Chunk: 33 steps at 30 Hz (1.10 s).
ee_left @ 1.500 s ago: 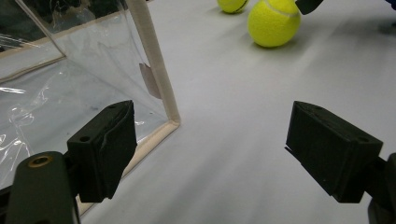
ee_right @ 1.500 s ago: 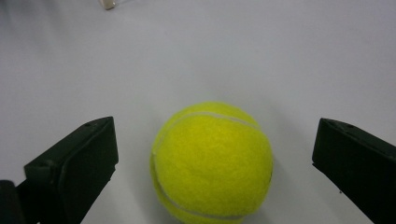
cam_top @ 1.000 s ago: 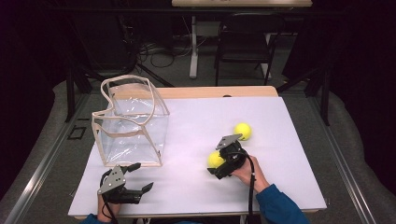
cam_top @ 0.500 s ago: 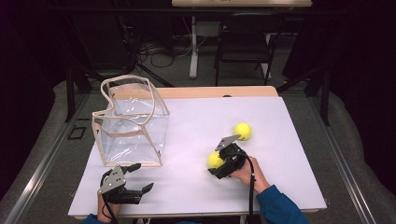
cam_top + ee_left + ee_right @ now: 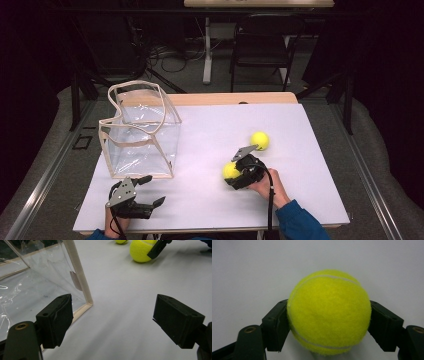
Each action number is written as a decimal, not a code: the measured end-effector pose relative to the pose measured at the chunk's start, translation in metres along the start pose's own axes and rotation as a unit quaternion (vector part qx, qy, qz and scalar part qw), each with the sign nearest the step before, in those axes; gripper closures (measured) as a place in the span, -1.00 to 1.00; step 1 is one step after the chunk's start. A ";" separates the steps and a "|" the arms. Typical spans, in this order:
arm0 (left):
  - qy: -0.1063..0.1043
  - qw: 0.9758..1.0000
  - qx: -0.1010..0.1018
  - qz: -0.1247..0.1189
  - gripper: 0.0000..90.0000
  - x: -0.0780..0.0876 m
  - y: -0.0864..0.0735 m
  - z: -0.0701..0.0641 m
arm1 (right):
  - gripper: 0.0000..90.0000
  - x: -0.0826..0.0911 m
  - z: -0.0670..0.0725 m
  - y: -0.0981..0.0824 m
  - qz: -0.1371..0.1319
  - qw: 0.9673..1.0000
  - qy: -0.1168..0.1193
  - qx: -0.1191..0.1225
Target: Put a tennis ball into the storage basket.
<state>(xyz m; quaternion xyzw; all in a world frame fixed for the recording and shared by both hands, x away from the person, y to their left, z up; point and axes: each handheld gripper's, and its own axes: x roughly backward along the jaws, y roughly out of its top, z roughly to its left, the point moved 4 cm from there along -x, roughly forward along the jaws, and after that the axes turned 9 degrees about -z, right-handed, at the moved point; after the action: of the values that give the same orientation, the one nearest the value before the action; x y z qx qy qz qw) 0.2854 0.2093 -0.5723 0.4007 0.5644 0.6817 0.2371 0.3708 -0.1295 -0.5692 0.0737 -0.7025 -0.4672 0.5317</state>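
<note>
left gripper (image 5: 150,191): black, grey three-cornered plate | right gripper (image 5: 231,176): black, trailing cable | sleeve (image 5: 300,223): blue

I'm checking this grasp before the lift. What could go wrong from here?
The right gripper has just closed its jaws on the nearer tennis ball, but the pads meet only its round sides, so it might squirt out when lifted. The clear bag has a sagging, folded rim, which may block a drop. The second ball lies loose close by and could be knocked rolling.

Right gripper (image 5: 235,175) jaws just closing, clamped; left gripper (image 5: 150,192) jaws wide apart.
</note>
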 end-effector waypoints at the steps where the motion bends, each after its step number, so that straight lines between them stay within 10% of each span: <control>1: -0.001 1.000 0.000 -0.001 -0.64 0.000 0.000 0.000 | -0.44 0.000 0.000 0.000 0.000 1.000 0.000 -0.001; 33: 0.002 1.000 0.005 -0.010 -0.64 0.002 0.000 0.001 | -0.43 0.020 0.006 0.016 -0.062 0.998 -0.010 0.015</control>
<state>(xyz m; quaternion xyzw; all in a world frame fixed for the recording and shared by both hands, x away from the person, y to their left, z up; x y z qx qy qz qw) 0.2848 0.2113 -0.5719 0.3949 0.5725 0.6772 0.2403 0.3638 -0.1294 -0.5434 0.1204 -0.7086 -0.4895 0.4938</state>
